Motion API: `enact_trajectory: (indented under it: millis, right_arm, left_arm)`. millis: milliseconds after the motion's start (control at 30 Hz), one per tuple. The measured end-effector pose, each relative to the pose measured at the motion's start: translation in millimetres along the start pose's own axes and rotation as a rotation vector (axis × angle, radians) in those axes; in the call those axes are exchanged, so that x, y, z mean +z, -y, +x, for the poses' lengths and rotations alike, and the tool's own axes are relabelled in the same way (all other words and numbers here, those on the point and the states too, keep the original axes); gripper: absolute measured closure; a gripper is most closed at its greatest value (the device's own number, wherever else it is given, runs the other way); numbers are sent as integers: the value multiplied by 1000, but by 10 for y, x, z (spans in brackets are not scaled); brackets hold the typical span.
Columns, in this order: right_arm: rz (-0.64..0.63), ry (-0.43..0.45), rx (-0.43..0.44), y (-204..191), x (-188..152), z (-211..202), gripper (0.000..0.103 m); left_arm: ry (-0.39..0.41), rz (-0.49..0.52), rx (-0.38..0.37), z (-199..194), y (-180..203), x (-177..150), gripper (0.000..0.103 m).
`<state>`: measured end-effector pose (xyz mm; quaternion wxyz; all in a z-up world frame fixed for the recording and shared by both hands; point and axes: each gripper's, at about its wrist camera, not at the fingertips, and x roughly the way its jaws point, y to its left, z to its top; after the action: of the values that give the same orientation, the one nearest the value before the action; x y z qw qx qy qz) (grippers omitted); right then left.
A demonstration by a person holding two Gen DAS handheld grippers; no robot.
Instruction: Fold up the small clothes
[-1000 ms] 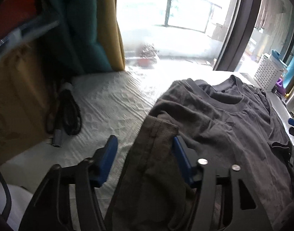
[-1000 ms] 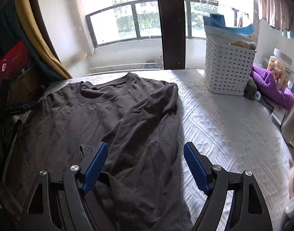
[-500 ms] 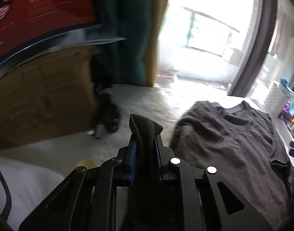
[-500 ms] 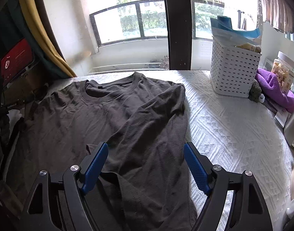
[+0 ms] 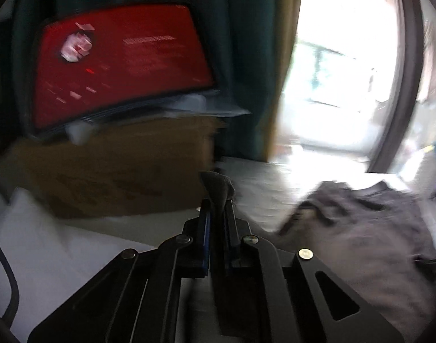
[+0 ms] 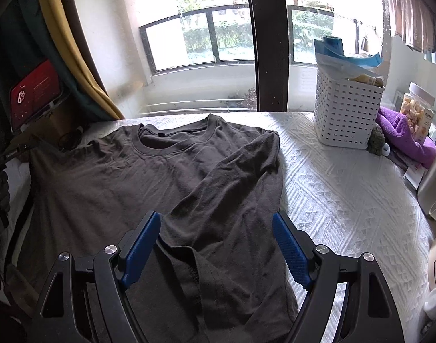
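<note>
1. Bedspread (image 6: 346,188), white and textured, fills the right wrist view's lower right half; its right part lies bare up to the clutter at the frame's right edge.
2. Dark T-shirt (image 6: 166,177) lies spread across centre and left, collar toward the window.
3. White basket (image 6: 346,111) stands upper right, well apart from the shirt.
4. Red box (image 5: 117,65) at upper left of the left wrist view carries white print, blurred beyond reading.
5. Right gripper (image 6: 216,250) stands wide open over the shirt's lower part.
6. Left gripper (image 5: 217,211) is clamped on a fold of the shirt.

both wrist views share t-shirt (image 6: 189,177)
</note>
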<state>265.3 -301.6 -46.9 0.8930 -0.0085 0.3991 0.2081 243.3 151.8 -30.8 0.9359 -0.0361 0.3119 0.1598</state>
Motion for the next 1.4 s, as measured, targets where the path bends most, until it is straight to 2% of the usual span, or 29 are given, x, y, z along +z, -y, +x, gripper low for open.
enact_trajectory:
  millis: [100, 267, 367, 500, 633, 767, 933, 1100, 1167, 1267, 1333, 1367, 1400]
  right_arm:
    - [3, 6, 2, 21, -21, -46, 21]
    - [23, 3, 6, 104, -84, -81, 21]
    - [40, -3, 11, 157, -116, -75, 21]
    - [46, 1, 28, 172, -139, -87, 21]
    - [50, 10, 46, 174, -166, -109, 21]
    - [60, 15, 60, 204, -205, -131, 21]
    - [87, 23, 59, 305, -261, -192, 21]
    - [119, 24, 47, 436, -332, -252, 21]
    - [129, 23, 44, 473, -359, -268, 21]
    - [140, 22, 39, 516, -391, -283, 21]
    - [144, 21, 37, 532, -405, -286, 21]
    - [145, 21, 36, 535, -410, -287, 21]
    - [145, 20, 36, 539, -409, -289, 21]
  left_arm:
    - [-34, -17, 49, 38, -35, -65, 97]
    - [-35, -39, 101, -97, -57, -227, 97]
    - [-21, -45, 117, -211, -27, -276, 97]
    - [0, -39, 90, -348, 57, -244, 97]
    - [35, 6, 12, -493, 293, -129, 97]
    - [67, 83, -73, -564, 706, 18, 97]
    - [44, 185, -192, -497, 1207, 78, 97]
    - [-42, 288, -322, -344, 1768, -80, 97]
    - [-84, 302, -354, -283, 1899, -154, 96]
    - [-188, 302, -414, -161, 2034, -279, 95]
    - [-219, 303, -452, -179, 2054, -341, 76]
    - [-224, 306, -462, -210, 2050, -364, 52]
    - [-217, 304, -468, -255, 2046, -379, 35]
